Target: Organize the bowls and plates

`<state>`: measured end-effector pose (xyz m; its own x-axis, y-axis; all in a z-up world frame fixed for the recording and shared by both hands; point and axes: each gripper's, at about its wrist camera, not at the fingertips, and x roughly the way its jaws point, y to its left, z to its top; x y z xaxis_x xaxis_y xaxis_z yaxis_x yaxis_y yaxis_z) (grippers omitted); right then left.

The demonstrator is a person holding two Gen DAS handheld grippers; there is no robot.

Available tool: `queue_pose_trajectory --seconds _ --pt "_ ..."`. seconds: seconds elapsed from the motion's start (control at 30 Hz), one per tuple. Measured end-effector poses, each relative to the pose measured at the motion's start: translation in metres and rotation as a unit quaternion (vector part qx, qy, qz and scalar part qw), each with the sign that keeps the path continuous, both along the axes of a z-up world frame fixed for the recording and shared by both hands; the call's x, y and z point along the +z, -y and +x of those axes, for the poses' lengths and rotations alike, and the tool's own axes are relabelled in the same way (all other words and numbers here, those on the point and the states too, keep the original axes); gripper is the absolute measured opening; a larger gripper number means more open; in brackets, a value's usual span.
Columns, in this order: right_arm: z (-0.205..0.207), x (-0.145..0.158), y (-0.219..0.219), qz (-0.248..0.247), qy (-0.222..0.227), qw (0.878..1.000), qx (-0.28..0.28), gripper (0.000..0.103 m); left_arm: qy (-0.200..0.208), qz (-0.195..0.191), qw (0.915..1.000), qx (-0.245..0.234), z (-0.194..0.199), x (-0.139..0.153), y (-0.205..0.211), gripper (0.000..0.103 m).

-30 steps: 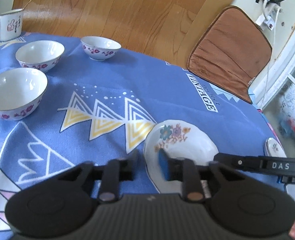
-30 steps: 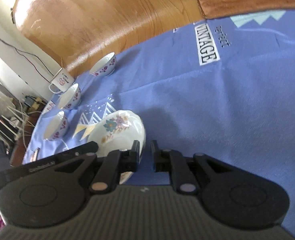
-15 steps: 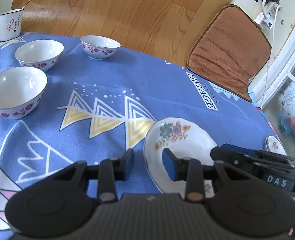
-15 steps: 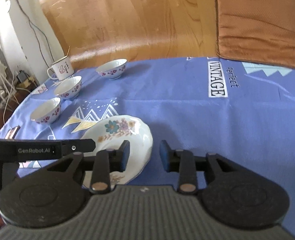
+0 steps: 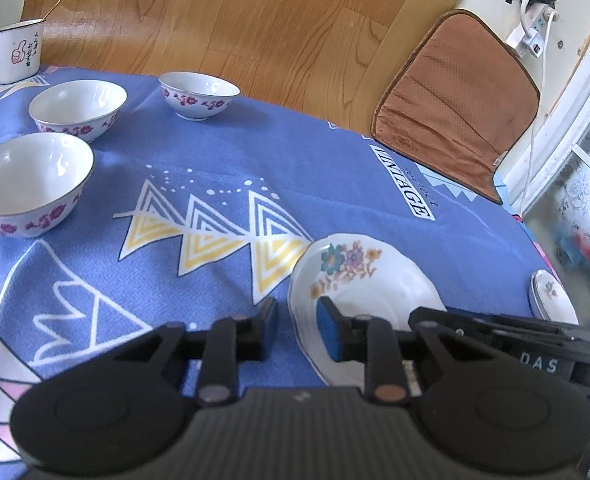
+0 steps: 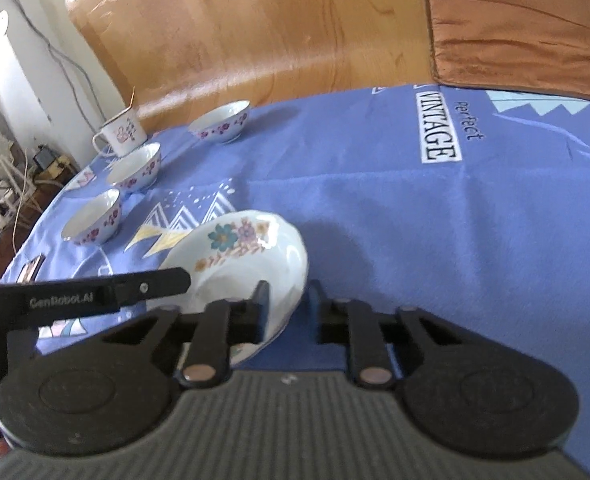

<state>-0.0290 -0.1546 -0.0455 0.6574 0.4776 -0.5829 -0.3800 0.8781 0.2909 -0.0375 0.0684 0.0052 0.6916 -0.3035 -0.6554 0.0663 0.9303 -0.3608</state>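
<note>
A floral plate [image 5: 369,280] lies on the blue cloth [image 5: 223,160], near its edge. Both grippers work at its rim from opposite sides. The left gripper [image 5: 297,330] straddles the plate's left rim, one finger on the cloth and the other over the plate; its jaws are closing, and a gap shows at each pad. The right gripper [image 6: 287,308] straddles the right rim (that side looks lifted off the cloth); its jaws are closing too, pads not yet pressing. Three bowls [image 5: 33,184] [image 5: 78,108] [image 5: 199,94] stand well apart from the plate, beside a mug [image 5: 15,50]. A second small plate [image 5: 551,294] sits at the cloth's right edge.
</note>
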Motion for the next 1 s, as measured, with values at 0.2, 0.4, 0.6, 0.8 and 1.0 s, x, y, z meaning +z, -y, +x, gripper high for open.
queue_pose_trajectory --seconds 0.2,0.4,0.6,0.8,1.0 --pt "-0.007 0.002 -0.003 -0.02 0.024 0.999 -0.006 0.015 0.003 -0.009 1.0 0.003 -0.003 0.003 0.0 0.012" --pt "-0.018 0.012 -0.005 -0.033 0.066 0.997 -0.004 0.015 0.018 -0.016 0.9997 0.009 -0.007 0.013 -0.003 0.012" --pt "-0.017 0.009 -0.005 -0.034 0.062 0.997 -0.004 0.015 0.007 -0.016 0.9998 0.009 -0.004 0.007 -0.002 0.012" --pt "-0.018 0.01 -0.004 -0.029 0.061 0.998 -0.005 0.015 0.009 -0.013 0.9998 0.007 -0.004 0.008 0.001 0.012" --pt "-0.018 0.008 0.001 -0.023 0.059 0.998 -0.007 0.015 0.006 -0.008 0.9999 0.006 -0.003 0.007 0.005 0.012"
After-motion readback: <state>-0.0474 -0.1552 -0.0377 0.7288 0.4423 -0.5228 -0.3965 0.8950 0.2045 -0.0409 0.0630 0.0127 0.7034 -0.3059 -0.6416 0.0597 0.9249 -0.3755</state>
